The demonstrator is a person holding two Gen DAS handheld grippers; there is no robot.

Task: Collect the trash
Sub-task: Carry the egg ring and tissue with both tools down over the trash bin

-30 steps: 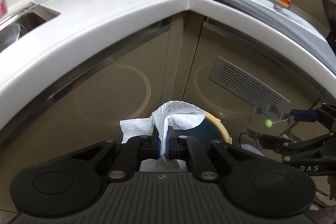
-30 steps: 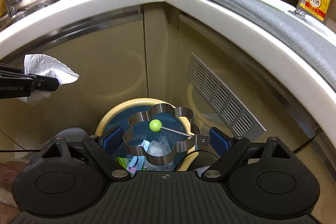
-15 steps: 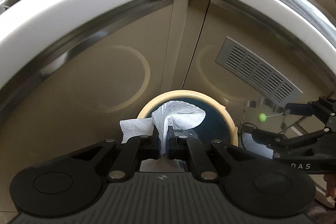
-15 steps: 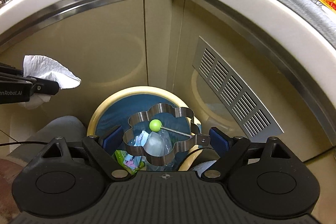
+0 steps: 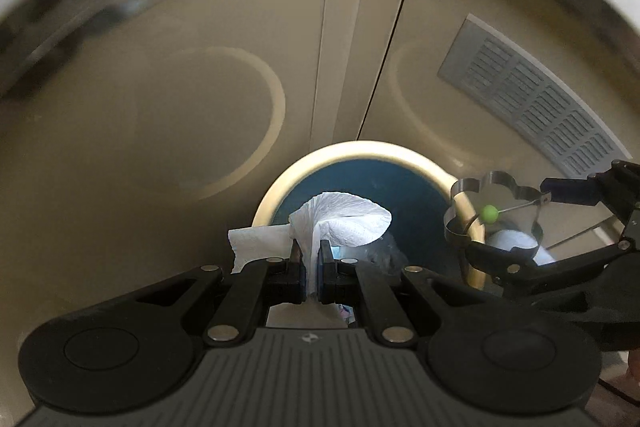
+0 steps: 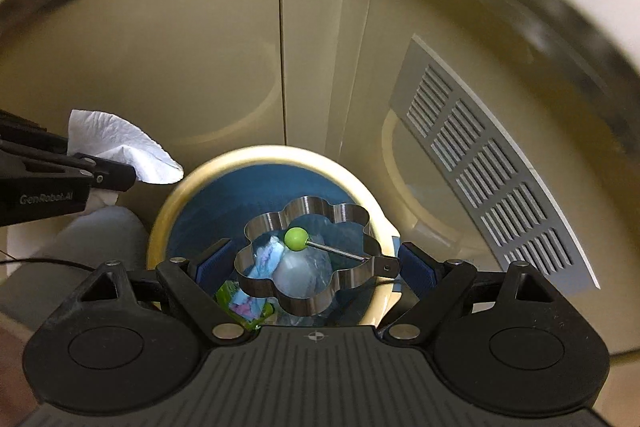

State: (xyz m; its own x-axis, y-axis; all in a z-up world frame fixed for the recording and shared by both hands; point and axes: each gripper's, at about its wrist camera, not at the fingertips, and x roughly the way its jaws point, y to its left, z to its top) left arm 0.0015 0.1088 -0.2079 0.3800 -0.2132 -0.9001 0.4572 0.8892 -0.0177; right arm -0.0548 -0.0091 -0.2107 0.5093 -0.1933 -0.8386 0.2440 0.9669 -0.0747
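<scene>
Pinching a crumpled white paper towel [image 5: 340, 223] between fully closed pads, the left tool [image 5: 311, 269] hangs just above the near rim of the trash bin [image 6: 276, 157], seemingly so that a release drops the towel inside. The right tool [image 6: 316, 267], jaws spread wide, clasps a flower-shaped metal ring [image 6: 308, 255] with a green-knobbed handle over the bin's mouth, above the wrappers already in it.
</scene>
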